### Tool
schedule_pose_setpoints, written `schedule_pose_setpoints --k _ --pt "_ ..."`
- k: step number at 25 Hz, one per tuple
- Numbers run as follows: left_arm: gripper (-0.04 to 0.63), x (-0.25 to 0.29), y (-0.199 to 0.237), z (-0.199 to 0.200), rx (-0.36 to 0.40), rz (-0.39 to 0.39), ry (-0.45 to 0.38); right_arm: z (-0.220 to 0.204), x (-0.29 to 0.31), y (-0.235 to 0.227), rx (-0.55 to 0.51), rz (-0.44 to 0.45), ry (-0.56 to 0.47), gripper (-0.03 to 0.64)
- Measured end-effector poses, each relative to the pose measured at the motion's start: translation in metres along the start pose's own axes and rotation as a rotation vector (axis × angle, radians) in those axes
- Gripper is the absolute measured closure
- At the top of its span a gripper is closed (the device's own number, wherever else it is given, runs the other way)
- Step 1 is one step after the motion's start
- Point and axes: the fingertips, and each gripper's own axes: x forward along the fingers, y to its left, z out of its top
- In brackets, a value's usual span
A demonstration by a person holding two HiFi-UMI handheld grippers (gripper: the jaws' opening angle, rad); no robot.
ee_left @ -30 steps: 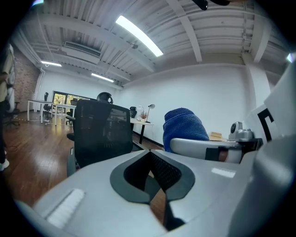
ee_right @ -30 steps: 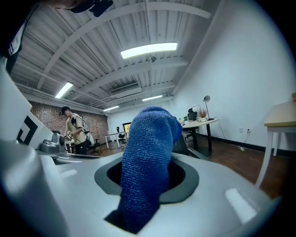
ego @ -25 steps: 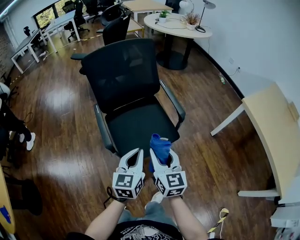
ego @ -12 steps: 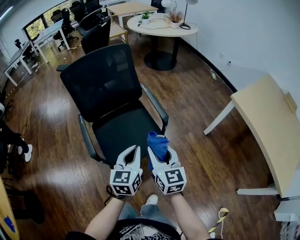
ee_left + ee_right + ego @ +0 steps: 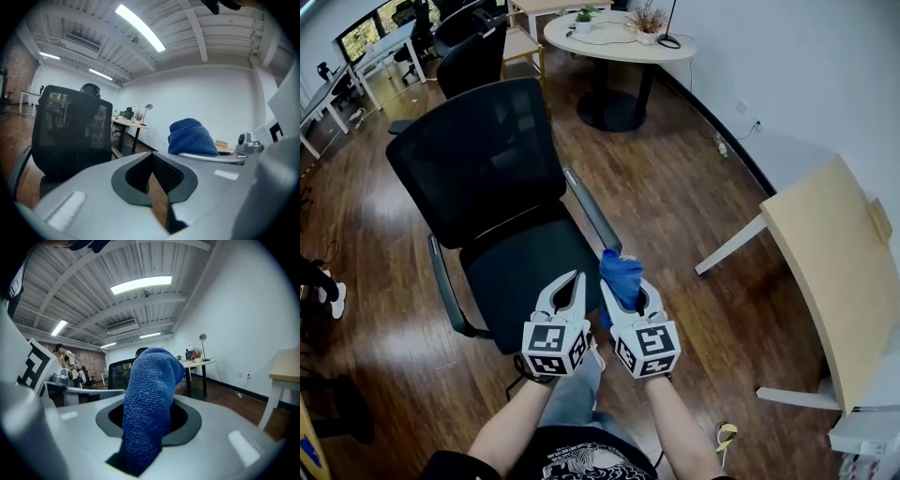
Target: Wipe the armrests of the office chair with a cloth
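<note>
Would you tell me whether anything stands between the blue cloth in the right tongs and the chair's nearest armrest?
Nothing visible does. The blue terry cloth, clamped in the right tongs, sits just before the front end of the black office chair's armrest, with open air between.

Round table [image 5: 602, 43] behind office chair [image 5: 502, 216]
</note>
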Motion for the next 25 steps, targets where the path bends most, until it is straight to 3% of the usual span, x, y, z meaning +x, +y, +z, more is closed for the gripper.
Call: schedule_pose_setpoints --k 13,20,25 --pt "0.592 0.143 0.081 0.041 -0.09 0.107 -0.015 0.028 0.158 -0.07 -0.079 0.128 0.114 0.479" --pt "0.591 0.178 0.126 0.064 -0.125 0.191 -0.032 0.041 0.234 -0.082 -0.229 0.251 0.197 0.479" --pt "0.591 0.195 0.159 0.06 -0.125 0.276 -0.016 0.027 0.288 -0.096 -0.286 0.354 0.271 0.479"
